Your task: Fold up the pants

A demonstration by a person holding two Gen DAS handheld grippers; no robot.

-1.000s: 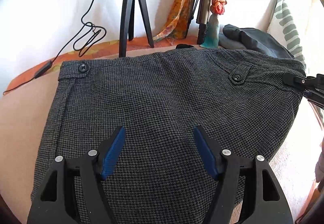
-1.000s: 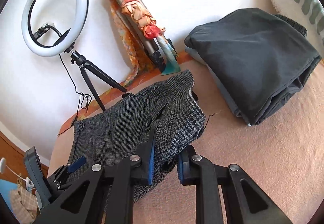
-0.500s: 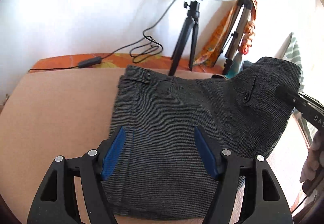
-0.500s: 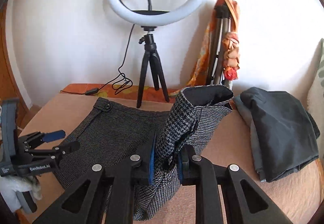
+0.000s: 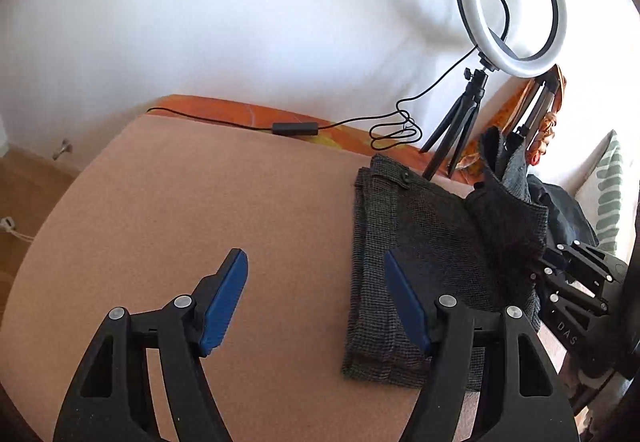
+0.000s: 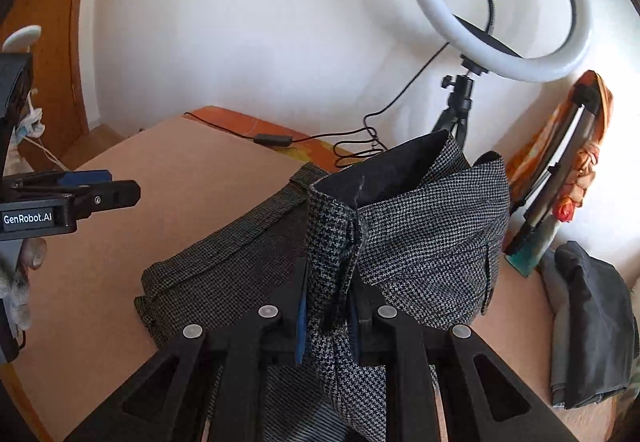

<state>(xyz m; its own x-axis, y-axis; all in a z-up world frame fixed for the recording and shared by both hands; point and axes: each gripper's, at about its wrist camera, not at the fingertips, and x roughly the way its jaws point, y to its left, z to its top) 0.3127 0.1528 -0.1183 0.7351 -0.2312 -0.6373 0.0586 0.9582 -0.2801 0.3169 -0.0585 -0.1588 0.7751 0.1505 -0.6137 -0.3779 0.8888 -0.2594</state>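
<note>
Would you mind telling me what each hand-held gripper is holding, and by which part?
The right hand-held gripper pinches the pants by a raised fabric edge; the left hand-held gripper is open, empty.

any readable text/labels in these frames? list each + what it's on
"GenRobot.AI": white label on the body of the left hand-held gripper, right wrist view.
"DAS": partial lettering, cut off, on the body of the right hand-held gripper, left wrist view.
Nothing else readable.

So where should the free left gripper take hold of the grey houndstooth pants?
Left gripper, open, should pinch the grey houndstooth pants at the flat buttoned waistband corner, coming from the bare left side; the right gripper already holds the raised end.
</note>
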